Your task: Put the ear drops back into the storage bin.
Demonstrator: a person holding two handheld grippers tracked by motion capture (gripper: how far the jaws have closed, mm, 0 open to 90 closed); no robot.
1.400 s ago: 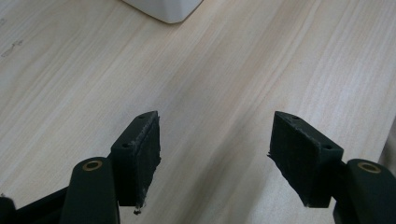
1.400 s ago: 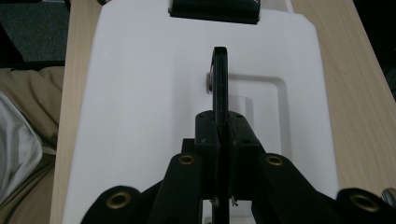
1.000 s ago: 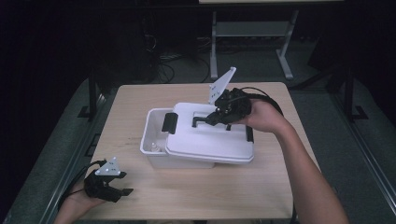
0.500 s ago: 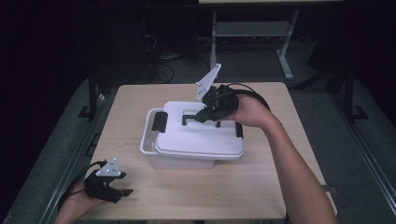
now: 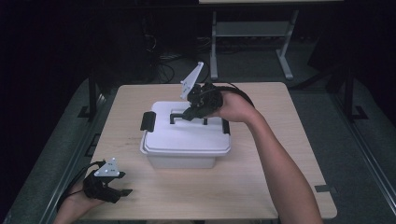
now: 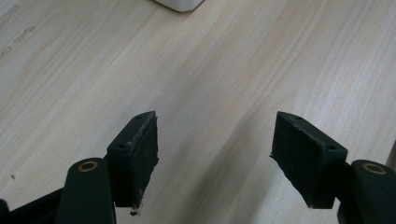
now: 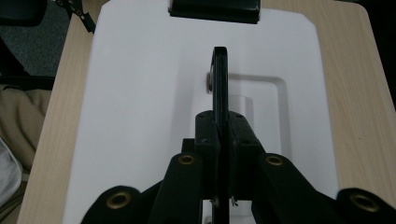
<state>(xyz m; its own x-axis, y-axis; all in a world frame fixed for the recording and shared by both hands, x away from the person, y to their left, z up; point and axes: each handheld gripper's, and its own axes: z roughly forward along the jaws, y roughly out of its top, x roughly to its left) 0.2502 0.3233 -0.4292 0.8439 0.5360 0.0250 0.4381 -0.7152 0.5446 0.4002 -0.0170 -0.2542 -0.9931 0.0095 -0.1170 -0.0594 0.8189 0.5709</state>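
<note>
White lidded box [image 5: 186, 140] sits mid-surface, slightly toward the far side of the wooden surface [image 5: 280, 177]; lid [image 7: 140, 93] on, so contents cannot be seen. Black latch [image 5: 148, 121] on the box's left end in the high view, a second black latch [image 5: 226, 127] at the right end. Black carry handle [image 7: 219, 84] stands upright from the recess in the middle of the lid. Right gripper [image 5: 190, 113] reaches in from the right over the lid, hand [image 5: 231, 106] wrapped around its body, grey three-cornered plate tilted up toward the far side. In the right gripper view its jaws are clenched on the handle: the thin black bar runs edge-on straight between the two pads, both pressed against it, no gap to either side. Far latch [image 7: 214, 10] shows at the top of that view. Left gripper [image 5: 122, 192] rests low at the near left corner of the surface, well apart from the box, held in the person's left hand [image 5: 81, 203]. Its jaws stand wide apart, released, with bare wood grain between them in the left gripper view; a corner of the white box [image 6: 180, 3] shows at the top edge there. No labels, brand marks or readable writing on the box, lid or grippers.
</note>
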